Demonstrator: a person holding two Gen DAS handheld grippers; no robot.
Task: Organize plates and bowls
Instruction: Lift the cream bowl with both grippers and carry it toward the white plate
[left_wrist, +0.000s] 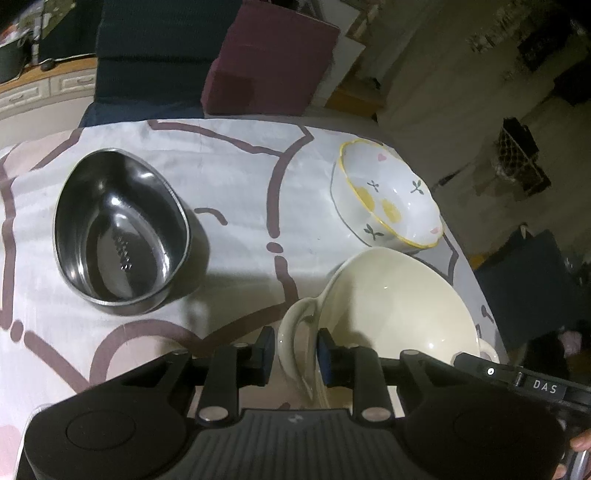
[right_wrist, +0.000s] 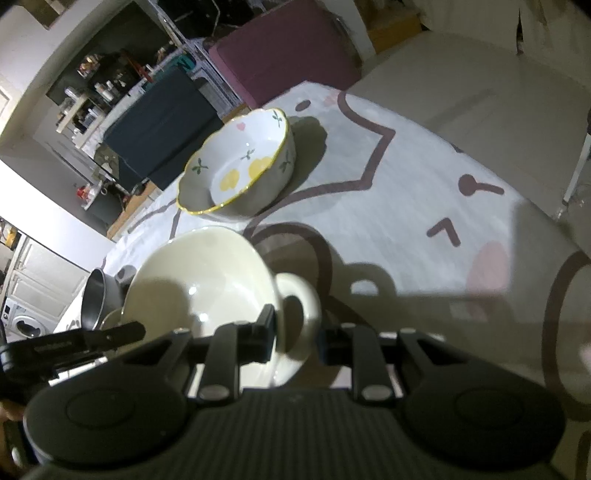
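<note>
Patterned cloth (left_wrist: 229, 184) covers the worktop; the left gripper (left_wrist: 295, 354) and right gripper (right_wrist: 297, 336) each straddle a handle of the cream bowl (left_wrist: 399, 295), jaws narrow, contact unclear.

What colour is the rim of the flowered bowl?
Yellow; the flowered bowl shows it best in the right wrist view.

Cream two-handled bowl (left_wrist: 399, 306) upright on cloth

Dim room, hard shadows on the tablecloth (left_wrist: 229, 192), fisheye-bent edges, slight blur
</note>
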